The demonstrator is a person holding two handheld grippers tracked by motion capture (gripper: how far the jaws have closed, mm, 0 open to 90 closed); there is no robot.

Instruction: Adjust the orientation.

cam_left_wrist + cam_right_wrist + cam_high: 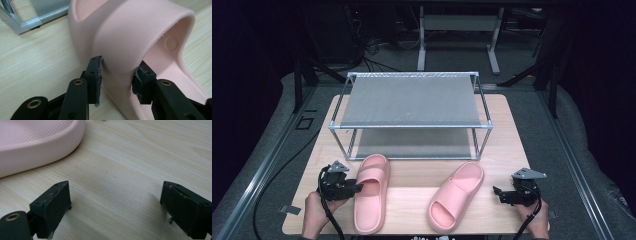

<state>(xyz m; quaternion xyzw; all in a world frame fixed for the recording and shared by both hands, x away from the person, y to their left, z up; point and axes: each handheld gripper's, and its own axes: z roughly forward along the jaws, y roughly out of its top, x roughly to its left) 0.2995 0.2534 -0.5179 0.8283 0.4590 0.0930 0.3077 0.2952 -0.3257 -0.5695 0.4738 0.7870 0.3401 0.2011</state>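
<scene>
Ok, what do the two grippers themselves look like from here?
Both are black. The left gripper and the right gripper each carry a grey three-cornered plate on top and trail a black cable back past the hand. Up close, the jaws are matte black bars with brass-ringed holes and dark, worn pads. No sleeves show at the bare forearms.

The left slipper's (130, 37) toe and heel run off-frame.

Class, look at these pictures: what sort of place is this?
Probably a lab or test workspace, not a home: a wooden table with a bare metal rack, cables on the floor, and dark surroundings.
</scene>
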